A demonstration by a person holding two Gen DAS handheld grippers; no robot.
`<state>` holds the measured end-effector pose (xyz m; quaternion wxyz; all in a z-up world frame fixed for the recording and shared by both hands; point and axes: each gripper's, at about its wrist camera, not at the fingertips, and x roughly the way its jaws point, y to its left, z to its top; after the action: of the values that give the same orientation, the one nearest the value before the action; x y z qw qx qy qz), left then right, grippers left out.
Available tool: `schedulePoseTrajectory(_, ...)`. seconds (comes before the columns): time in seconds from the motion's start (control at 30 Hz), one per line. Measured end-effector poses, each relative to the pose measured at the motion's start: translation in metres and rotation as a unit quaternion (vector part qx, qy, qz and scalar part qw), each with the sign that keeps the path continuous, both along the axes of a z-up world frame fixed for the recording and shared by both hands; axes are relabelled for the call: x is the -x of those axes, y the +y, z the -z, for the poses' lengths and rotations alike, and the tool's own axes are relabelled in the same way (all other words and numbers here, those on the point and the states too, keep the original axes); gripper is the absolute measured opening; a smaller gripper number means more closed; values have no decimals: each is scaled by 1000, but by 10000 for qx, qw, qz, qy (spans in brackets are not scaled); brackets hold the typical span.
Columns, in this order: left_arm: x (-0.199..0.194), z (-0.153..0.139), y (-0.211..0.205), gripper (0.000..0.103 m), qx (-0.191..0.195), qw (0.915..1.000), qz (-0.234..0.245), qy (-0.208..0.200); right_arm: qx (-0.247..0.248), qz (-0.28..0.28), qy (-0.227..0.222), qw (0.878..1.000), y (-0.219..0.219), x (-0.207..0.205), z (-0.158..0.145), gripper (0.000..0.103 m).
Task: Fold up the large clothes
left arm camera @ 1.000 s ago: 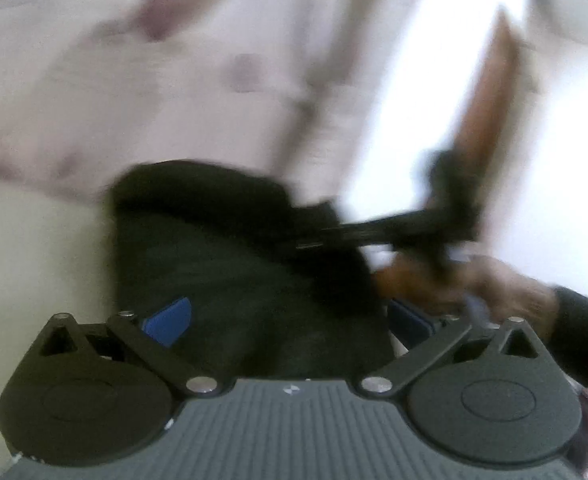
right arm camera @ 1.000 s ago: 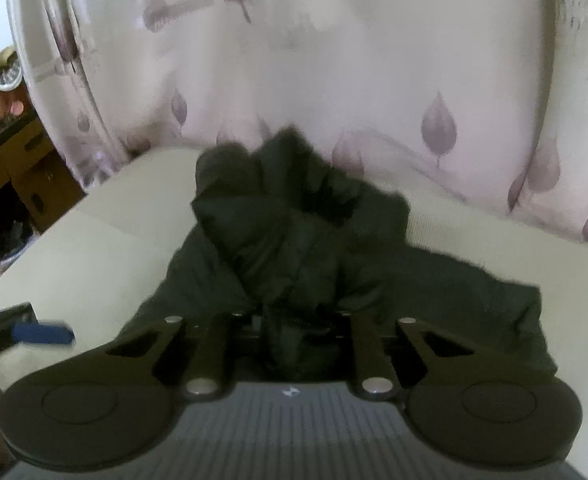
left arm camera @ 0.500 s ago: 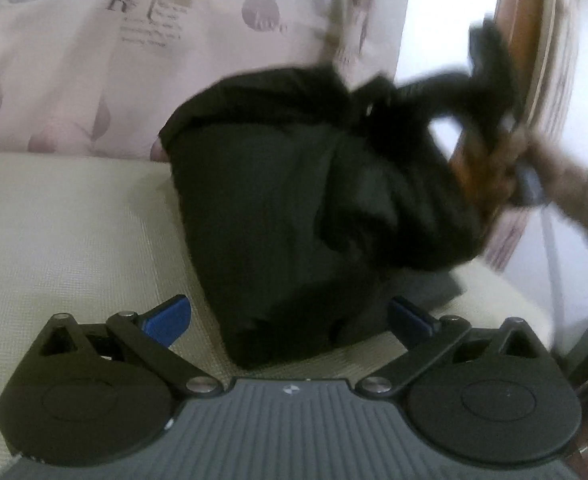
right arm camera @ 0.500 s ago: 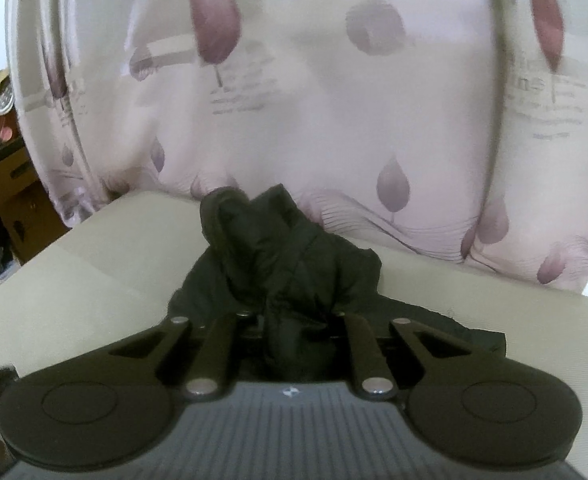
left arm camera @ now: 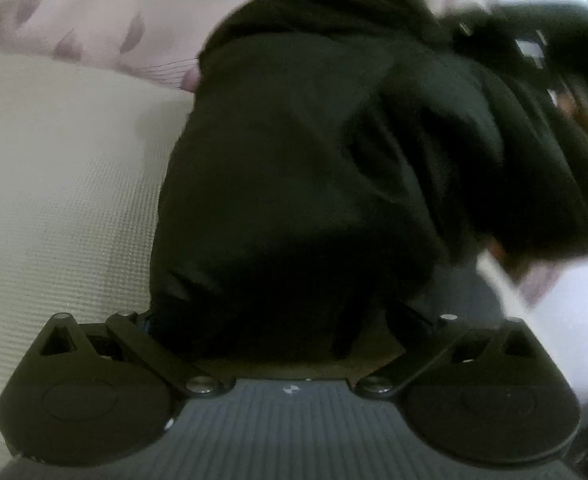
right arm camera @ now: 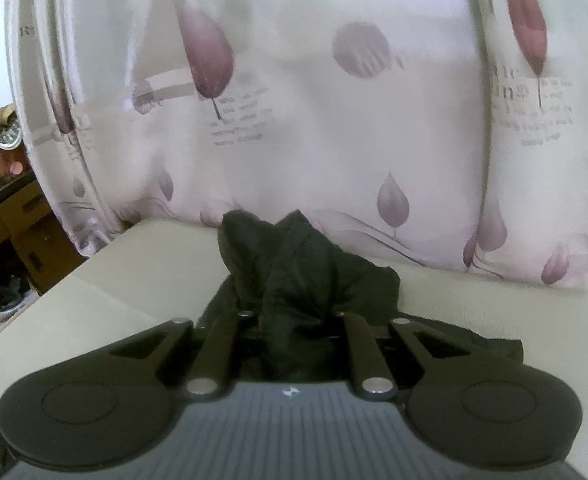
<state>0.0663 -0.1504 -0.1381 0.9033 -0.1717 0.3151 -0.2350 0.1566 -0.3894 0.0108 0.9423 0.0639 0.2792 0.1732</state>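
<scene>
Black garment (right arm camera: 294, 280) sits pinched in the right gripper (right arm camera: 291, 340), its jaws narrow on a bunched fold that could slip free. Left gripper (left arm camera: 277, 320) stands wide, cloth between its fingers, unclamped. Beyond, fabric sags onto the cream surface (right arm camera: 133, 276) near its far edge.

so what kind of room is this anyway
Most likely a bedroom or living room in a home. A leaf-printed curtain hangs behind a cream padded surface, a bed or sofa, where the black garment lies, and a wooden cabinet with ornaments stands at the left.
</scene>
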Motion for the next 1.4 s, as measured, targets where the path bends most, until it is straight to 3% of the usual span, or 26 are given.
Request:
schedulePoseTrajectory(0.03,-4,3,4,97,290,9995,-119,48,4,5,-15,10000,0,0,-1,12)
schedulePoseTrajectory(0.1,-10,9,11,79,635,9975,-265,157,-14,11,-11,10000,-2,-1,-1,12)
schedulePoseTrajectory(0.2,-16,14,11,52,622,9973,-354,176,-46,33,-18,10000,-5,0,0,12)
schedulePoseTrajectory(0.27,-22,18,12,44,731,9969,-207,208,-89,90,-12,9999,-8,0,1,12)
schedulePoseTrajectory(0.37,-23,18,12,41,633,9976,-233,134,-268,227,-25,9994,-15,-1,-2,12)
schedulePoseTrajectory(0.5,-17,6,3,39,-60,9992,-340,-198,-143,386,-50,9991,-18,1,-2,11)
schedulePoseTrajectory(0.57,-18,3,10,39,-222,9982,-504,-248,-136,420,-37,9990,-23,3,0,11)
schedulePoseTrajectory(0.77,-12,-22,41,33,-794,9898,-941,-718,-118,492,58,9987,-38,11,14,11)
schedulePoseTrajectory(0.9,11,-29,44,29,-1177,9828,-971,-1044,-400,600,143,9973,-51,21,32,11)
schedulePoseTrajectory(1.07,19,-25,44,29,-1234,9835,-917,-956,-892,919,211,9915,-68,57,64,11)
schedulePoseTrajectory(1.23,25,-24,39,34,-1330,9815,-734,-1169,-1360,1395,441,9798,-88,95,109,11)
schedulePoseTrajectory(1.3,26,-22,39,48,-1360,9809,-717,-1191,-1536,1578,507,9741,-97,103,123,11)
schedulePoseTrajectory(1.37,29,-20,44,69,-1265,9816,-786,-1195,-1665,1721,539,9694,-106,108,133,10)
schedulePoseTrajectory(1.4,30,-21,47,72,-1214,9815,-812,-1235,-1766,1747,563,9670,-110,109,138,10)
